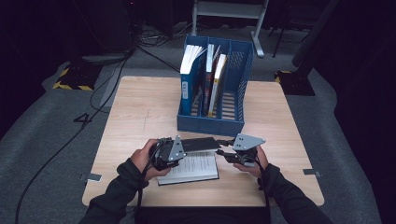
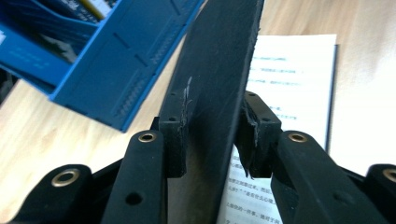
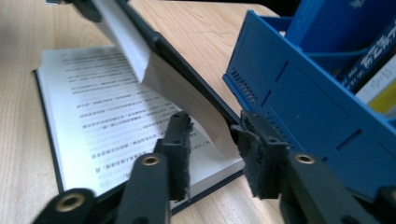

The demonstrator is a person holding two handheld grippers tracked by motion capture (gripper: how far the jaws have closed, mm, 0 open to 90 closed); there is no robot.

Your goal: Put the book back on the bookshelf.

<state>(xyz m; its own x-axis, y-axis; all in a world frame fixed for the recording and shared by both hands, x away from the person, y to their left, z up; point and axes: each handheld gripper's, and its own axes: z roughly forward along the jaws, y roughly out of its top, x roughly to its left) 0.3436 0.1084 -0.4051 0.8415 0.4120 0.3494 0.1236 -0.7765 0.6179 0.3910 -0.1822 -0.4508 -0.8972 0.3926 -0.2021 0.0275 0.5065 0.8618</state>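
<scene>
An open book (image 1: 196,167) lies at the table's near edge, its printed page (image 3: 93,107) facing up. Its other half, a block of pages (image 3: 177,79) under a black cover (image 1: 201,143), is lifted off the lying page at a slant. My left gripper (image 1: 183,149) is shut on the left end of this raised half; the black cover (image 2: 219,60) stands pinched between the pads. My right gripper (image 1: 224,151) holds the right end, where the page block and cover pass between the jaws (image 3: 217,144) just in front of the blue file holder (image 3: 299,93).
The blue file holder (image 1: 212,123) stands mid-table right behind the book, with several upright books (image 1: 191,70) in its slots. The wooden table (image 1: 140,107) shows bare wood on both sides. Cables and a stand's feet lie on the floor beyond.
</scene>
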